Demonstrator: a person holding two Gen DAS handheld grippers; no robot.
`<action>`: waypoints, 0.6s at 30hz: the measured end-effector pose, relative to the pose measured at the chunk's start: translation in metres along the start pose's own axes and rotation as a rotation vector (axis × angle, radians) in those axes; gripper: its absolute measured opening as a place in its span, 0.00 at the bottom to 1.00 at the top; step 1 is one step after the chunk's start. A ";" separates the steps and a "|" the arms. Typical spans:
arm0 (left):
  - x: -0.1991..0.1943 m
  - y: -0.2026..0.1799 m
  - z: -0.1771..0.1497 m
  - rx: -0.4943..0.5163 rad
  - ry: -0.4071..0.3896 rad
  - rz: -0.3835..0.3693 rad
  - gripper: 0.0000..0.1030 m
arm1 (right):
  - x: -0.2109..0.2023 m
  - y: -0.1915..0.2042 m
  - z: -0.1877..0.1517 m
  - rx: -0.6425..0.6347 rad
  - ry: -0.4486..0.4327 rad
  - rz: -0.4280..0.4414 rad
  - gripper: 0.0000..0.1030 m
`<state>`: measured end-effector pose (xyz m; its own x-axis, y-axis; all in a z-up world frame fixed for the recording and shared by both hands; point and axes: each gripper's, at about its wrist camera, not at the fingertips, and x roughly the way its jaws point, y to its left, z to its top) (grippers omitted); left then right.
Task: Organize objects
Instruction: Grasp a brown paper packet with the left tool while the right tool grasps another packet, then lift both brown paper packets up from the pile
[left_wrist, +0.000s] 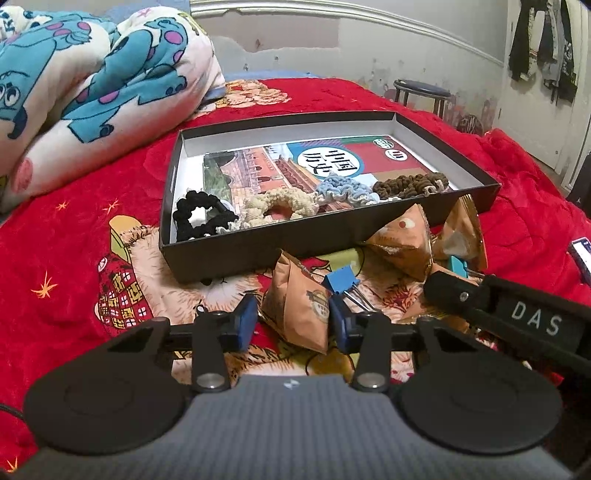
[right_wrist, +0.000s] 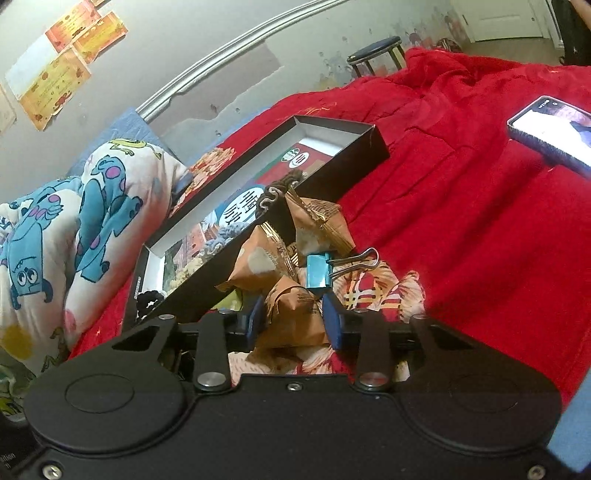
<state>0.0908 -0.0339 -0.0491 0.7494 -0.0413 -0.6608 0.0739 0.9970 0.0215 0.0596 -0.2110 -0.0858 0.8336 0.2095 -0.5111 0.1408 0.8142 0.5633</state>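
Observation:
A black box on the red bedspread holds a book and several scrunchies, among them a black one and a cream one. Several orange snack packets lie in front of it with blue binder clips. My left gripper has its blue pads around one orange packet. My right gripper has its pads closed against another orange packet, just before a blue binder clip. The right gripper's body shows in the left wrist view.
A rolled cartoon-print blanket lies at the left of the bed. A phone lies on the bedspread at the right. A stool stands beyond the bed by the wall. The box also shows in the right wrist view.

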 end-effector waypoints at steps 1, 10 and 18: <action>0.000 0.000 0.000 0.002 -0.004 0.001 0.44 | 0.000 -0.001 0.000 0.006 0.000 0.004 0.32; -0.004 -0.002 0.000 -0.006 -0.007 0.010 0.42 | -0.003 0.000 0.000 0.013 -0.001 0.030 0.30; -0.007 -0.001 0.000 -0.022 -0.006 0.022 0.41 | -0.009 0.001 -0.001 0.007 -0.019 0.045 0.30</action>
<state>0.0860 -0.0351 -0.0445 0.7545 -0.0196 -0.6561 0.0427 0.9989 0.0192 0.0519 -0.2115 -0.0808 0.8492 0.2351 -0.4728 0.1069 0.8003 0.5900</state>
